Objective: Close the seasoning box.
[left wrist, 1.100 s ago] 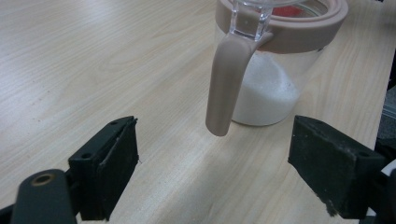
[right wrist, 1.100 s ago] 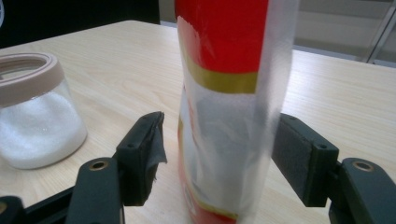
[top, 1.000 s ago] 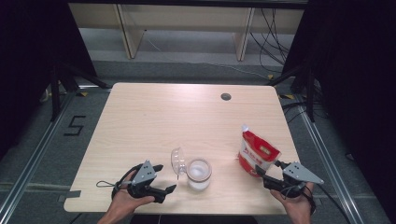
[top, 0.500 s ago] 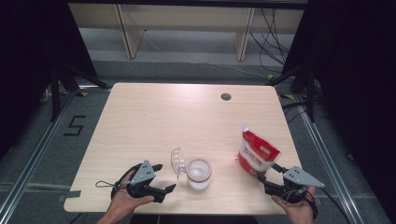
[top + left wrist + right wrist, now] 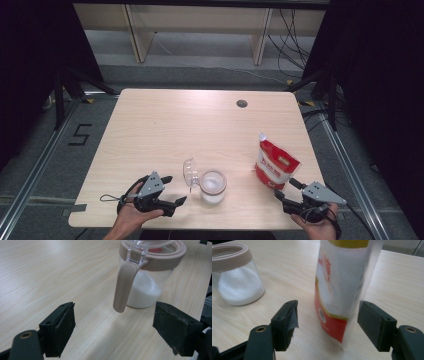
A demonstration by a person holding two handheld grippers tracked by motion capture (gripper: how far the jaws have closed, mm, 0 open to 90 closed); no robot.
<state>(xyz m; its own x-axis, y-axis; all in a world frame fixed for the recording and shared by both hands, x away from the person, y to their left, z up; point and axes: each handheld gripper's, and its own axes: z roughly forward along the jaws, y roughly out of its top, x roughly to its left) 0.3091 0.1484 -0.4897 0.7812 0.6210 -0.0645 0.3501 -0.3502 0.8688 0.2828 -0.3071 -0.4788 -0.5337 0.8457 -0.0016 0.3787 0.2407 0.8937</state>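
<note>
The bench [image 5: 165, 130] carries a red-and-white pouch [image 5: 274, 165] standing upright near its right front edge. A glass jar [image 5: 213, 186] of white grains stands centre-front, lid flipped up. Right tongs [image 5: 289, 191] gape beside the pouch, clear of it; left tongs [image 5: 174, 189] gape, empty, toward the jar.

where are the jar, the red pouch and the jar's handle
jar [image 5: 213, 186], high view, glass body
red pouch [image 5: 337, 290], right gripper view, front face
jar's handle [image 5: 123, 285], left gripper view, beige grip

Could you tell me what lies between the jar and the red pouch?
Only bare table lies between the jar and the red pouch, seen in the high view.
</note>
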